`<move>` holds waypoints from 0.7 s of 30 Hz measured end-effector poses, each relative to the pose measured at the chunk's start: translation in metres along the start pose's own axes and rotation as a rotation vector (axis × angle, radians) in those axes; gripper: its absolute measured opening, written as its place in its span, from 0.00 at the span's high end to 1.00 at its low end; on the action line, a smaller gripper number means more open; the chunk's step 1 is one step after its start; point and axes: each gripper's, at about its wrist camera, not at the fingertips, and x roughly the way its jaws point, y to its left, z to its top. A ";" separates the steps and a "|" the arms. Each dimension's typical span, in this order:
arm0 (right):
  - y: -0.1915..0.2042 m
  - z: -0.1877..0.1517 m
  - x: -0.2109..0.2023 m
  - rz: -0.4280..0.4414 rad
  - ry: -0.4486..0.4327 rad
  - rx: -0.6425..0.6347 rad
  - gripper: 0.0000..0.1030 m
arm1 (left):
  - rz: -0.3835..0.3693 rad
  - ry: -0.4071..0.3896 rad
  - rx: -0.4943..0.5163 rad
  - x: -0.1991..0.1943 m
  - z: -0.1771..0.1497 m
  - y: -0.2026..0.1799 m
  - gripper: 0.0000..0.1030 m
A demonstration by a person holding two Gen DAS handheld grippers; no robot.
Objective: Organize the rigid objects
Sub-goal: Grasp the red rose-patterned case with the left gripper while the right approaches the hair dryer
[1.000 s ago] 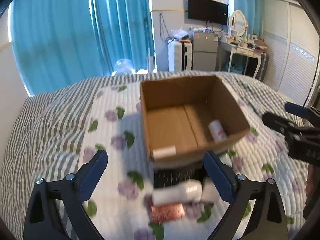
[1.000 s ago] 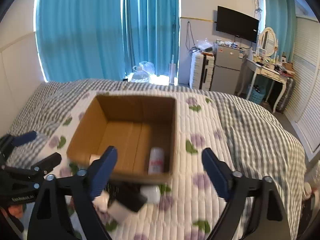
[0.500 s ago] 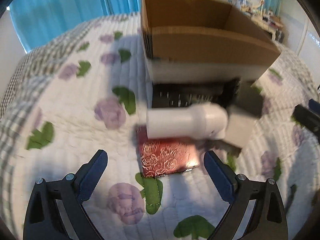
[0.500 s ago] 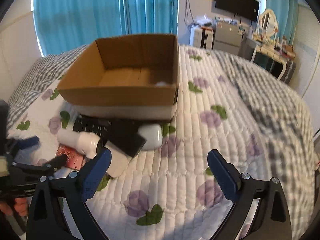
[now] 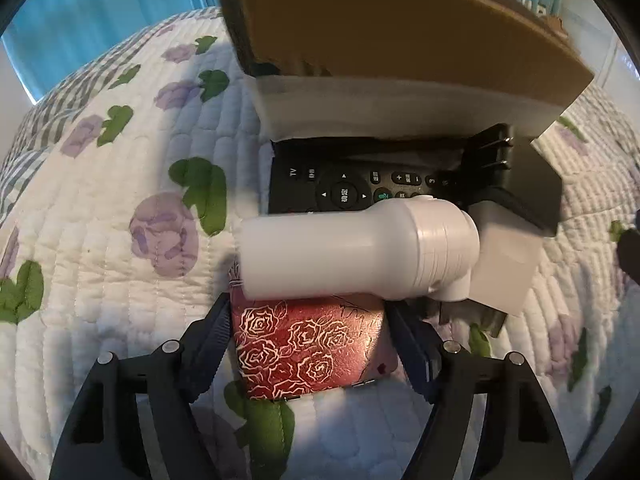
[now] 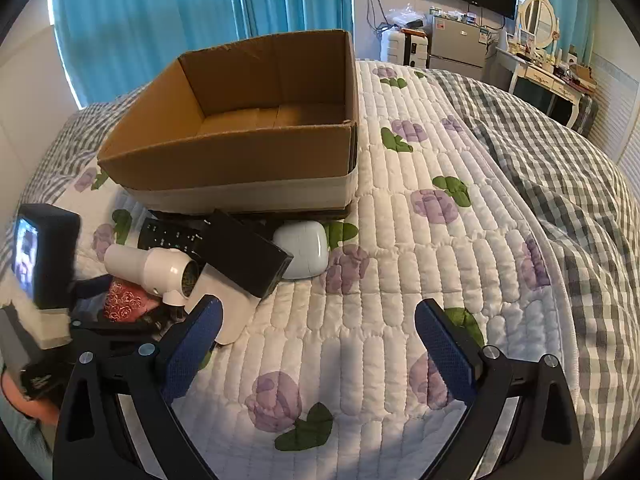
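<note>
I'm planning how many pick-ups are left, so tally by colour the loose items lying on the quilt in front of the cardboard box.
White: 2, the bottle and the box beside it
Black: 2, the remote control and the black box
Red: 1, the rose-patterned case, between the left gripper pads
Pale blue: 1, the rounded case
Total: 6

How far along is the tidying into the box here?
Early. The cardboard box shows nothing inside from this angle. The left hand-held gripper has just been closing around the red rose-patterned case. Remote, white bottle and pale case remain on the bed.
</note>
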 end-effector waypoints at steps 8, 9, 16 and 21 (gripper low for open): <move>0.009 -0.002 -0.009 0.008 -0.039 -0.038 0.06 | -0.019 -0.075 -0.054 -0.060 -0.022 0.023 0.29; 0.013 -0.002 -0.010 0.017 -0.047 -0.056 0.06 | -0.010 -0.095 -0.061 -0.071 -0.024 0.028 0.29; 0.073 0.002 -0.008 0.075 -0.071 -0.286 0.06 | 0.037 -0.177 -0.088 -0.101 -0.023 0.059 0.29; 0.125 0.006 0.014 0.068 -0.062 -0.456 0.06 | 0.059 -0.180 -0.114 -0.086 -0.006 0.073 0.29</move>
